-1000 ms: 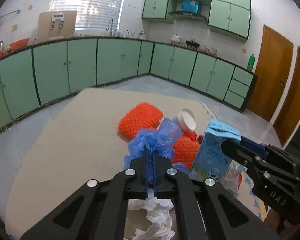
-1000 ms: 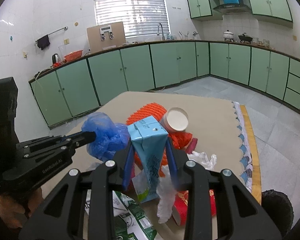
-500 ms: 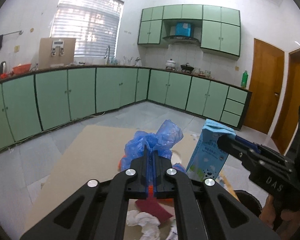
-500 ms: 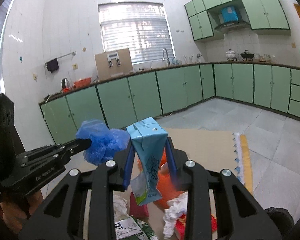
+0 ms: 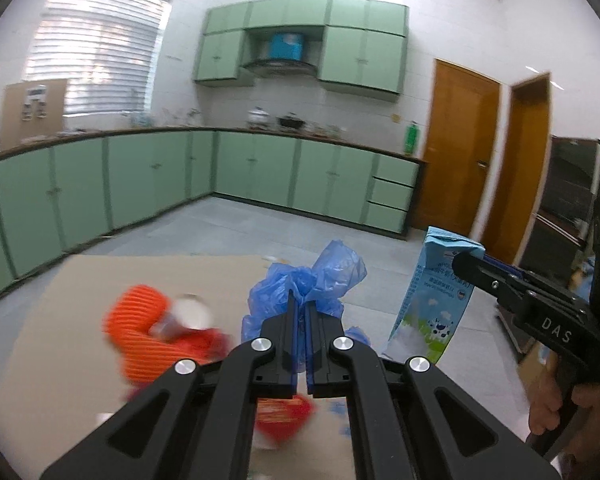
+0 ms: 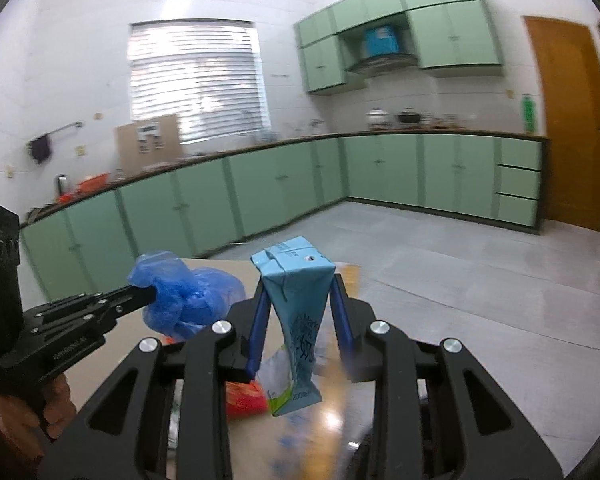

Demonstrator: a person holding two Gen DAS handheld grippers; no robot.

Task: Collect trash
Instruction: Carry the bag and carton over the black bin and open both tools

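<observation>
We have left gripper [image 5: 300, 312] clamped tight on crumpled blue plastic bag [image 5: 316, 280], right gripper [image 6: 298, 312] pinching squashed light-blue milk carton [image 6: 296, 308], both held up clear of table. Below grippers, more to go: orange ribbed foam sleeve [image 5: 140, 320], red wrapper [image 5: 284, 416]. Tan tabletop [image 5: 100, 280], green kitchen cabinets [image 5: 140, 184] beyond, wooden doors [image 5: 456, 152] at far right.
</observation>
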